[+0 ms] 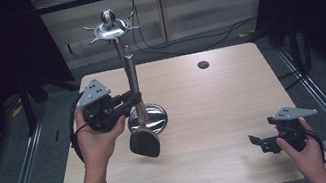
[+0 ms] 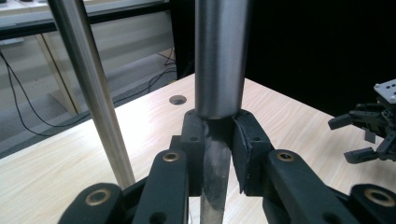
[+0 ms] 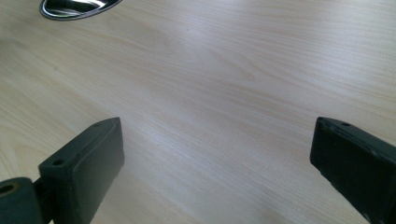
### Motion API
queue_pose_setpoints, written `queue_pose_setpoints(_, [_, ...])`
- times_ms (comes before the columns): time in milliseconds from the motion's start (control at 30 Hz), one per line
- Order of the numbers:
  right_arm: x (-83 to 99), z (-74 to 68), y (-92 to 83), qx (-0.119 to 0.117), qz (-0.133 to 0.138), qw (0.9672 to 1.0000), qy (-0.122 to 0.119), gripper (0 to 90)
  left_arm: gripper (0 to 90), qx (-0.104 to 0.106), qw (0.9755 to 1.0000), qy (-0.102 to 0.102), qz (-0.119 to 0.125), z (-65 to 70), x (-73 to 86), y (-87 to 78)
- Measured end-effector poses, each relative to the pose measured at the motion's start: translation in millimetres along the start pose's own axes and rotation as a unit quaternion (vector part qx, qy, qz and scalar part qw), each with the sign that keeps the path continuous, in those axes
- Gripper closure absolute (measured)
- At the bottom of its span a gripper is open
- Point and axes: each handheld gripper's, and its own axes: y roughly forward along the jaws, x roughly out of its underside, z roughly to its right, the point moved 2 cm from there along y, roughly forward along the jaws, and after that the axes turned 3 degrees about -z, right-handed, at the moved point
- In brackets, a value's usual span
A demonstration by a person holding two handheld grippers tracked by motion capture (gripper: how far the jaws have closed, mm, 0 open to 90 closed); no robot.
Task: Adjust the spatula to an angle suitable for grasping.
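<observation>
My left gripper [image 2: 219,140] clamps one steel spatula [image 1: 136,101] by its handle, black blade hanging just above the table [image 1: 215,112], beside the one rack [image 1: 148,119]. My right gripper [image 3: 215,163] gapes wide and holds nothing. One light wooden table, one grommet hole [image 1: 203,64]; dark curtains, grey floor, loose cables.

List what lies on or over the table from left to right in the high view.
left gripper → spatula clamped in it → small dark hole in the tabletop → right gripper
</observation>
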Motion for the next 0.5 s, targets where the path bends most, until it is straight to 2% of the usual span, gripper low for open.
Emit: queue_pose_setpoints(500, [-4.9, -3.7, 6.1, -0.008, 0.001, 1.0000, -0.005, 2.7, 76.1, -0.021, 0.9998, -0.007, -0.001, -3.6, -4.0, -2.6])
